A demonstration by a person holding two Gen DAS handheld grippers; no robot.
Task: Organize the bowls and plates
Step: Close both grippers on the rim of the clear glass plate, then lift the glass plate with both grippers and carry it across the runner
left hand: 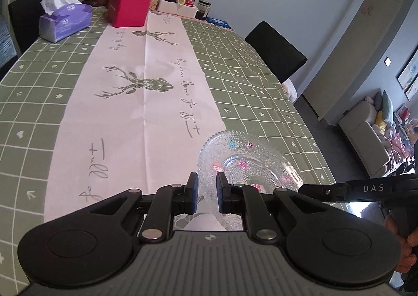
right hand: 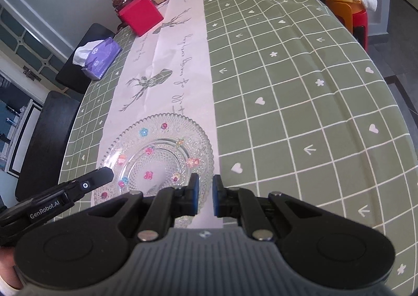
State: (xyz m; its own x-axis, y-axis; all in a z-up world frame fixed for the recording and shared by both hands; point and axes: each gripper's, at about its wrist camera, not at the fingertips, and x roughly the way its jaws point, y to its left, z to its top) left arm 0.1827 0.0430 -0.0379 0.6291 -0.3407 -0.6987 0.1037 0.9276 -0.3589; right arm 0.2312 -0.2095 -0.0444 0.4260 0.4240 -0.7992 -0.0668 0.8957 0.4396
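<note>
Left wrist view: the left gripper (left hand: pixel 207 193), fingers parted with nothing between them, sits at the 9 o'clock rim of the clear beaded glass plate with coloured flowers (left hand: pixel 249 163). Right wrist view: the right gripper (right hand: pixel 205 195), likewise parted and empty, sits at the plate's (right hand: pixel 159 155) 5 o'clock rim on the pale pink deer-print runner (right hand: pixel 167 66).

Glass plate (left hand: pixel 248 163) (right hand: pixel 159 157): clear, round, beaded texture, scalloped rim, small coloured flower motifs. Lies flat, right side up. From the left tool it sits just ahead and slightly right of the fingers; from the right tool, just ahead and left.
</note>
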